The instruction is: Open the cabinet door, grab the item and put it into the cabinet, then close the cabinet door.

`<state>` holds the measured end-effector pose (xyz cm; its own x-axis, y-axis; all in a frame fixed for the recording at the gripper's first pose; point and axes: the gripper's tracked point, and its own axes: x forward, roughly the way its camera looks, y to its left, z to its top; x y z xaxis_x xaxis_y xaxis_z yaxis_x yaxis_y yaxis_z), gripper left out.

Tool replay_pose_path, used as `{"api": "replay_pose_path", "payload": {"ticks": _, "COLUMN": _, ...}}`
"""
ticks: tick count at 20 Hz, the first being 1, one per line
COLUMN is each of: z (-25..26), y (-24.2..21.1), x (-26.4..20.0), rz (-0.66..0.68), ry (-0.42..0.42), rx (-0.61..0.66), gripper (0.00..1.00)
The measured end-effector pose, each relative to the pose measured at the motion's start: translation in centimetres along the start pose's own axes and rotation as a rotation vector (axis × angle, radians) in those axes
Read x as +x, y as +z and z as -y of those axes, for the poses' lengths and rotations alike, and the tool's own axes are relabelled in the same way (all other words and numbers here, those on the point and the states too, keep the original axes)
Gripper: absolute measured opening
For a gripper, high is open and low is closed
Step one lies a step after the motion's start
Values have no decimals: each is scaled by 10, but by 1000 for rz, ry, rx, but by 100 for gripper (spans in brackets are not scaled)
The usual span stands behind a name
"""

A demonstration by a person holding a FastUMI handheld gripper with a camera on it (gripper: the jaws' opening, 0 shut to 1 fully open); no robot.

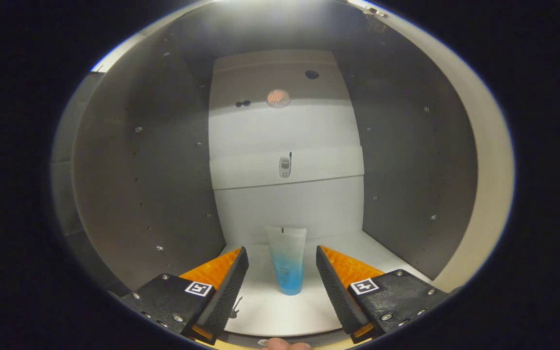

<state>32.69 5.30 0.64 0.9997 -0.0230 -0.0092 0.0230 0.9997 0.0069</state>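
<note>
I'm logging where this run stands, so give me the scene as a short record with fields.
place: inside the cabinet, door already open
item: tube standing upright on the cabinet floor, cap end down
gripper: open, a finger on each side of the tube, neither touching
also inside: small phone on a higher ledge at the back
left to do: close the door

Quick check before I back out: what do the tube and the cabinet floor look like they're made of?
Tube: looks like soft translucent plastic, clear fading to blue at its base, standing on its cap between the open tongs, untouched. Cabinet floor: smooth white panel, probably laminated board; it has a faint sheen.
</note>
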Motion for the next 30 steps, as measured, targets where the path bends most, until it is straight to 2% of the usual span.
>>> {"api": "replay_pose_path", "payload": {"ticks": 5, "z": -11, "y": 24, "x": -67, "rz": 41, "ry": 34, "rx": -15, "gripper": 87}}
{"api": "replay_pose_path", "payload": {"ticks": 12, "z": 2, "y": 57, "x": -183, "rz": 136, "ry": -27, "rx": -90, "gripper": 91}}
{"api": "replay_pose_path", "payload": {"ticks": 20, "z": 28, "y": 52, "x": -299, "rz": 89, "ry": -39, "rx": 1, "gripper": 93}}
{"api": "replay_pose_path", "payload": {"ticks": 25, "z": 47, "y": 43, "x": -354, "rz": 61, "ry": 3, "rx": 17, "gripper": 93}}
{"api": "replay_pose_path", "payload": {"ticks": 30, "z": 74, "y": 40, "x": -413, "rz": 31, "ry": 95, "rx": 32, "gripper": 93}}
